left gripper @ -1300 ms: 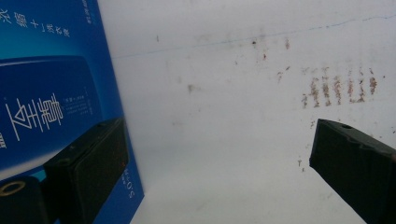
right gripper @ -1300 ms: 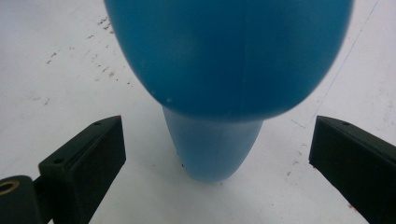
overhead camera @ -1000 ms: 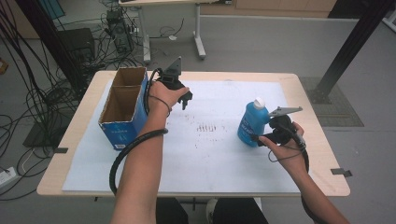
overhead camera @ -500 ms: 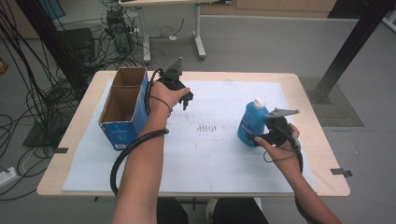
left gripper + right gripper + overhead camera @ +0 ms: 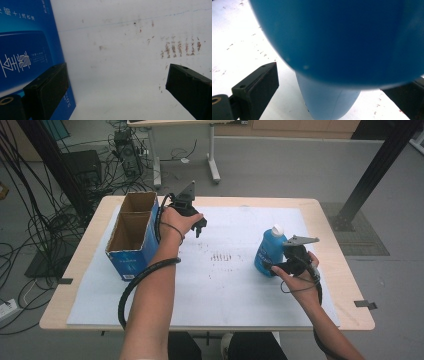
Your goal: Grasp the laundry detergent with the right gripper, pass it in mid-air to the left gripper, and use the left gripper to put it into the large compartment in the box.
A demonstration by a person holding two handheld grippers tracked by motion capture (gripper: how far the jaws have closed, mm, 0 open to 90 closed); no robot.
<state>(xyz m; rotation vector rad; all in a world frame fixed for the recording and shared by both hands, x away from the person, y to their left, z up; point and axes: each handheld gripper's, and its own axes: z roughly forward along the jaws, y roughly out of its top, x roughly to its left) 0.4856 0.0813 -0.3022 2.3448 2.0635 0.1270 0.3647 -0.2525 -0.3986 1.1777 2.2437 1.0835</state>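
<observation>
A blue plastic bottle [image 5: 266,247] with a white cap stands upright on the white paper at the right. My right gripper [image 5: 274,266] is open at the bottle's base, one jaw on each side. In the right gripper view the bottle [image 5: 342,37] bulges close above the jaws, and its lower body stands apart from the left finger [image 5: 257,88]. My left gripper [image 5: 199,226] hovers open beside the blue cardboard box [image 5: 129,260], holding nothing. The left gripper view has the box wall [image 5: 25,50] right by the left finger [image 5: 47,91].
The box is open at the top and split into two compartments. White paper [image 5: 225,290] with a patch of reddish smudges [image 5: 222,256] covers most of the wooden table [image 5: 345,285]. Cables and desk legs lie on the floor beyond the far edge.
My right hand has edged slightly left toward the bottle. The left gripper and the box have not moved.
</observation>
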